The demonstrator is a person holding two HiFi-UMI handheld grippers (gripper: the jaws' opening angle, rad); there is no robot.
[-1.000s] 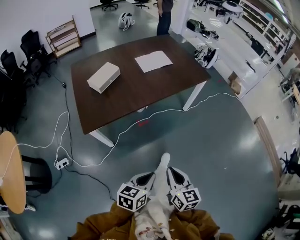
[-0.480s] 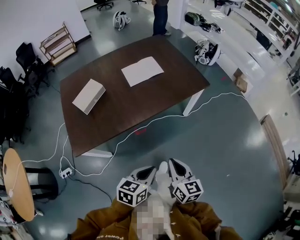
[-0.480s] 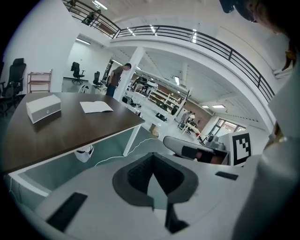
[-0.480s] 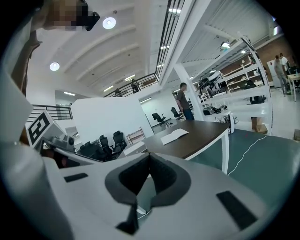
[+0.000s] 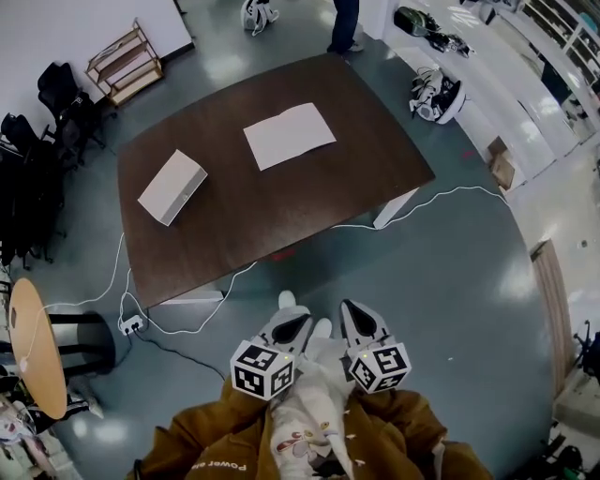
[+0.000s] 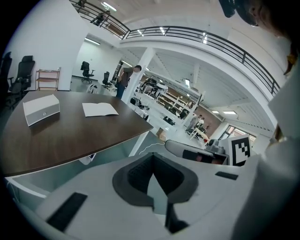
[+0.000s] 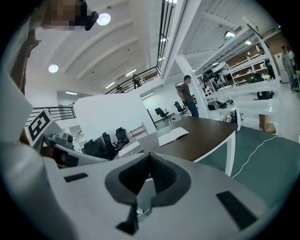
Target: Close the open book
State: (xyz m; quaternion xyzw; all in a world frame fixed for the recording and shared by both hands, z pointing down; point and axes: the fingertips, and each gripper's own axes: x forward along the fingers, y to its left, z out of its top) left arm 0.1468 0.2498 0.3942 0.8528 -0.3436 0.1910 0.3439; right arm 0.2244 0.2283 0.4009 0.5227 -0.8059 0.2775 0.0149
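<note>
L gripper (image 5: 286, 302) & R gripper (image 5: 349, 306), both closed, empty, bottom centre; open book (image 5: 289, 136) on table (image 5: 281, 220) above; bystander (image 5: 345, 23) cropped at top.

Brown jacket (image 5: 202, 448): white print "Power", rest cut off.

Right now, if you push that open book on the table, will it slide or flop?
The open book lies flat and looks thin, so it is probably light and would likely slide on the smooth dark table. Its pages look like plain paper, so a lifted half would probably bend and flop.
</note>
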